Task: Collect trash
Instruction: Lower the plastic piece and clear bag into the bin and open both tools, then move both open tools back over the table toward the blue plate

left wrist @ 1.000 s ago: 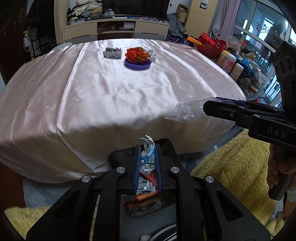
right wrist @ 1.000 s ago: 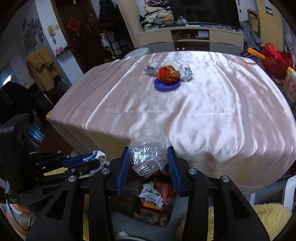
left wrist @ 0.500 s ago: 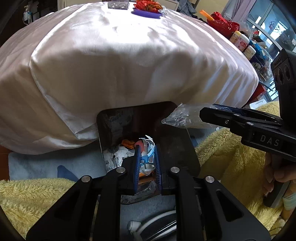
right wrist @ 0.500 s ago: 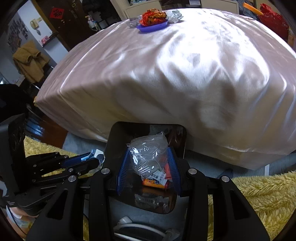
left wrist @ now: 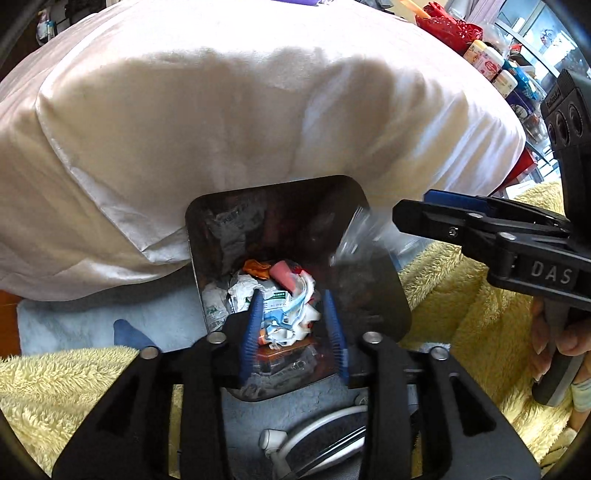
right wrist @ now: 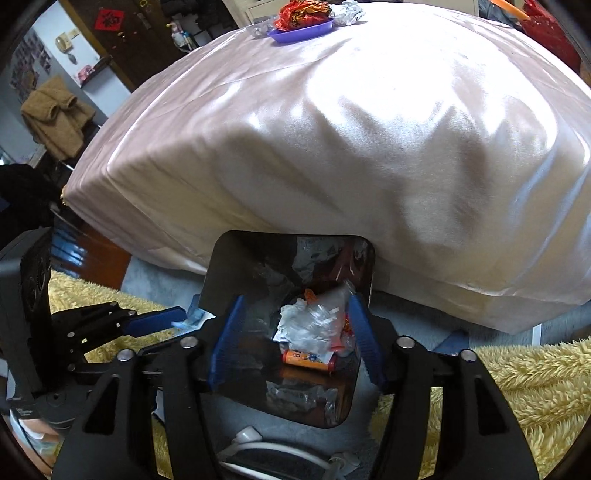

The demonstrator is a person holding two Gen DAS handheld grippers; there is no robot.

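A dark rectangular trash bin (left wrist: 391,295) (right wrist: 218,273) stands on the floor against the draped table, holding several wrappers. My left gripper (left wrist: 293,325) is open over the bin; a crumpled white and blue wrapper (left wrist: 291,314) lies loose between its fingers on the trash heap. My right gripper (right wrist: 295,332) is open over the bin; a clear crinkled plastic bag (right wrist: 314,325) (left wrist: 354,236) sits between its fingers, touching neither pad firmly. Each gripper shows in the other's view, left (right wrist: 147,325) and right (left wrist: 436,218).
A table under a shiny pink cloth (right wrist: 369,129) rises behind the bin. A purple plate with a red wrapper (right wrist: 303,18) and foil scraps sits far back. Yellow fleece (left wrist: 461,302) lies around the bin. A white cable (right wrist: 295,454) lies near me.
Both grippers moved down over the bin and opened. The white and blue wrapper and the clear plastic bag came loose from the pads and dropped toward the trash.
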